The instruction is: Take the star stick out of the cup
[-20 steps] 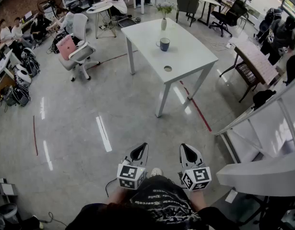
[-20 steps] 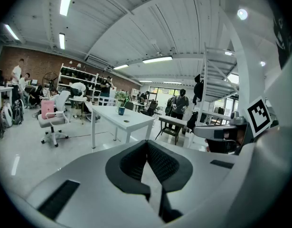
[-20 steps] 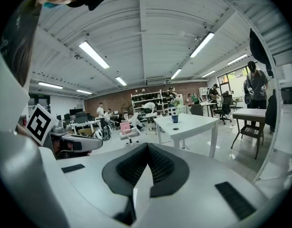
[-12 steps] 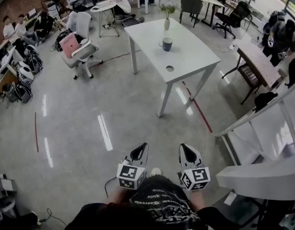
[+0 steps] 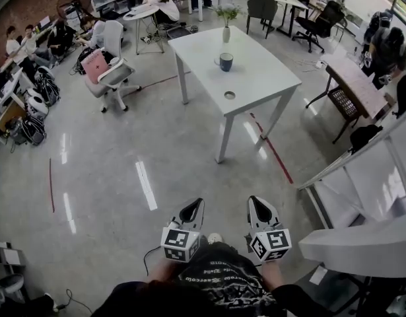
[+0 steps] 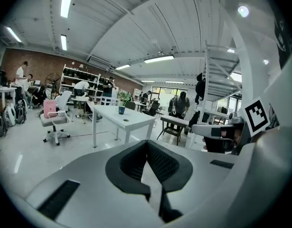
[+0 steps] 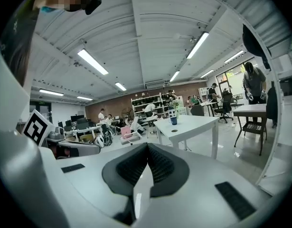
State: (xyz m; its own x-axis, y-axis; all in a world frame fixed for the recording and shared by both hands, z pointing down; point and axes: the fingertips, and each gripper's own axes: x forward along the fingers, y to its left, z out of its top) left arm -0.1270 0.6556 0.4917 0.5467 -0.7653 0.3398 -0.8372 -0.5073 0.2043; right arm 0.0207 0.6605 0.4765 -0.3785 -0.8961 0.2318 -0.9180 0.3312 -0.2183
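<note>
Task status: not started. The left tongs (image 5: 192, 208) and the right tongs (image 5: 259, 208) are both fully closed and empty, held side by side above the floor (image 5: 110, 177). The cup (image 5: 226, 61) stands on the white tabletop (image 5: 259, 78), well apart from both. The star stick is too small to make out. Approach, grasp and withdrawal all remain.

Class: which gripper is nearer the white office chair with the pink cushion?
Left. The left gripper sits far below-right of the chair in the head view; the right gripper lies even farther right.
</note>
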